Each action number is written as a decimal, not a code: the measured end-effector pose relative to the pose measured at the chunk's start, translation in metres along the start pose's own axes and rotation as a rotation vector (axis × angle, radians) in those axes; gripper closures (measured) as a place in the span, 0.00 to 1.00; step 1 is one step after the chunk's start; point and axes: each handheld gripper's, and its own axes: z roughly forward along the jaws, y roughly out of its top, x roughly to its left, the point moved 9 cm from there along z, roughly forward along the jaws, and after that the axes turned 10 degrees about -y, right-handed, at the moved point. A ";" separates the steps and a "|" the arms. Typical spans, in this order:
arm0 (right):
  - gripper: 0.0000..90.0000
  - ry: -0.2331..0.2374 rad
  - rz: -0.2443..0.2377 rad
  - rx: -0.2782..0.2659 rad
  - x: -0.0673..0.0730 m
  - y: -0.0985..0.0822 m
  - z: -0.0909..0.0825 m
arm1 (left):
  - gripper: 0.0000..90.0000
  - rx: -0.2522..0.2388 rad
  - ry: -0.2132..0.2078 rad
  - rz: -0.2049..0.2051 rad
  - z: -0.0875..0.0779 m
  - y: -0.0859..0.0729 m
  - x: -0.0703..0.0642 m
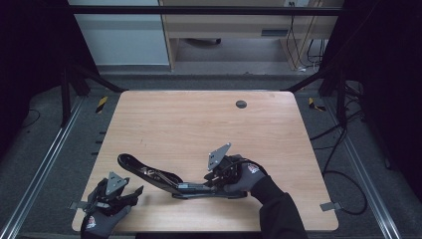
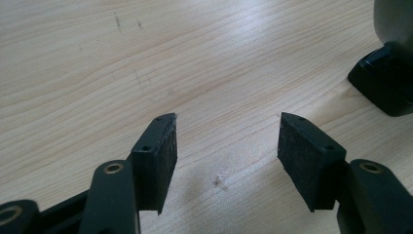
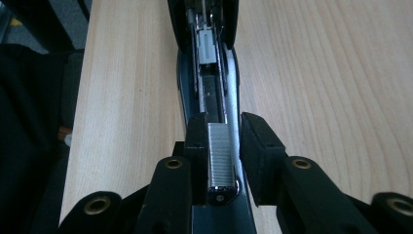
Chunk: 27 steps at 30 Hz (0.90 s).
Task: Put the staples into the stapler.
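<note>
- The stapler [image 1: 164, 180] is lying open near the 6 o'clock edge of the table [image 1: 199, 119]. Its long axis is running from roughly 10 o'clock, where the swung-up lid is ending, to about 4 o'clock, where the base is meeting the right hand.
- The right gripper [image 1: 215, 182] is sitting at that 4 o'clock end and pointing along the axis. In the right gripper view the stapler's [image 3: 207, 83] open channel is running straight away toward 12 o'clock from the right gripper [image 3: 221, 129].
- A staple strip [image 3: 221, 156] is lying in the channel between the pads, lined up with it. The jaws are looking released: one pad is sitting against the strip, the other is standing a sliver off it (so nothing is being squeezed).
- The left gripper [image 1: 133, 193] is resting on the table near the 7 o'clock corner, with its jaws spread and nothing between them. In the left gripper view the left gripper [image 2: 226, 131] is facing bare wood, with a black end of the stapler showing off at 2 o'clock.
- The right hand is by far the nearer one. My judgement is that any sliding of the strip is going to follow the 12 o'clock line of the channel, so keeping the jaws parallel to it matters most.
</note>
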 end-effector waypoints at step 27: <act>1.00 -0.183 0.280 -0.104 0.011 -0.024 -0.026 | 0.44 -0.007 0.003 -0.002 -0.001 0.001 0.000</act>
